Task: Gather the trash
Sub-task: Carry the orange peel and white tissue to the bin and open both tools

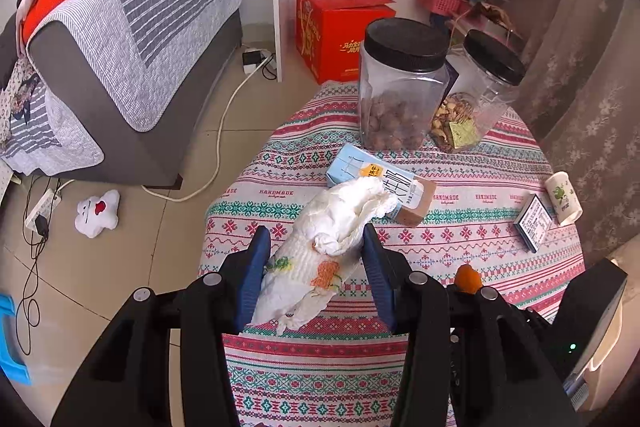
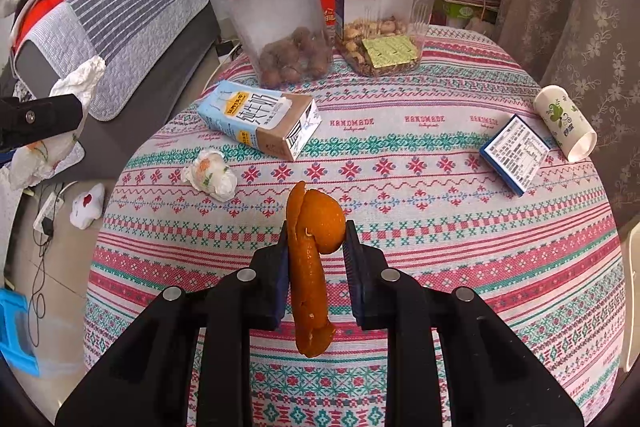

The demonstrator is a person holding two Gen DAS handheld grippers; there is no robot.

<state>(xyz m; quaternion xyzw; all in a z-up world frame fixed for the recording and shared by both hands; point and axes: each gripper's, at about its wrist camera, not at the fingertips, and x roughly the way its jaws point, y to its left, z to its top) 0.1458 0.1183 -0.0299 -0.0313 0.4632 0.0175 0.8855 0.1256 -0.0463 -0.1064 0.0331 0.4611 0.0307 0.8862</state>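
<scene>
My left gripper (image 1: 316, 239) is shut on a crumpled white paper towel (image 1: 320, 259) with orange and green print, held above the table's left edge. That towel (image 2: 76, 87) also shows at the left edge of the right wrist view. My right gripper (image 2: 316, 233) is shut on a curled orange peel (image 2: 314, 259), which hangs between the pads over the patterned tablecloth (image 2: 400, 227). A small balled tissue (image 2: 210, 175) lies on the cloth to the left of the peel. A blue milk carton (image 2: 260, 119) lies on its side behind it.
Two black-lidded clear jars (image 2: 280, 15) stand at the table's far side. A small blue box (image 2: 514, 153) and a tipped paper cup (image 2: 564, 121) lie at the right. Left of the table are a grey sofa (image 1: 132, 39), floor cables (image 1: 32, 267), a plush toy (image 1: 98, 213) and a red box (image 1: 340, 27).
</scene>
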